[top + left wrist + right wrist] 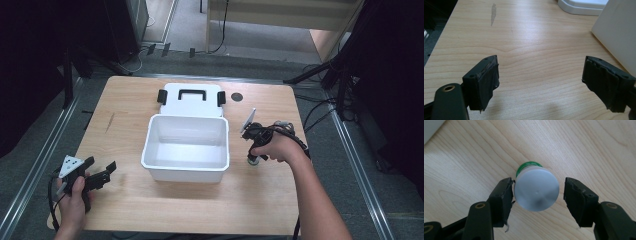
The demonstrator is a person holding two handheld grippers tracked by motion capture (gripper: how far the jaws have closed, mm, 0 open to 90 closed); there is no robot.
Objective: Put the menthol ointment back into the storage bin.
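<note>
Grippers first: the left gripper (106, 171) sits near the front left corner of the light wooden table (125, 100), held in the person's left hand (75, 197), and in the left gripper view its black jaws are spread wide with nothing but bare wood grain between them. The right gripper (537, 192) is over by the right edge, pointing down at a small upright bottle with a grey-white round cap and a green band under it (536, 188). Its jaws are open on both sides of the cap; the left jaw looks like it's touching or just about touching it, the right jaw has a clear gap. So not clamped yet.

Middle of the table has an open white rectangular plastic bin (186, 142), empty inside. Its flat white lid with a black handle and black side clips (191, 99) lies right behind it, toward the far edge. There's also a small dark round spot (237, 96) on the wood just right of the lid.
</note>
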